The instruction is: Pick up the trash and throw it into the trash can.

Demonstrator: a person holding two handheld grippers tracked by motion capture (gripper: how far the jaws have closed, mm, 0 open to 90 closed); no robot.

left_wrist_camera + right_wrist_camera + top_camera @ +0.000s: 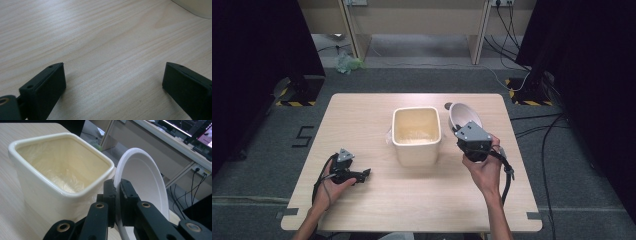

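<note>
A cream square container [416, 134] with a clear liner and pale contents stands at the middle of the wooden table [362, 107]. My right gripper [463, 133] is shut on the rim of a white bowl [462, 116], which is lifted and tipped on edge just right of the container. In the right gripper view the two jaws pinch the white bowl [146, 182] rim, and my right gripper [117, 187] sits beside the container [60, 167]. My left gripper [364, 173] rests low on the table at front left, open, with bare wood between the jaws of my left gripper [113, 75].
The container's corner [197, 7] is at the top right of the left gripper view. Beyond the table's far edge are desk legs, floor cables [512, 30] and a green bag [347, 64]. Black curtains flank both sides.
</note>
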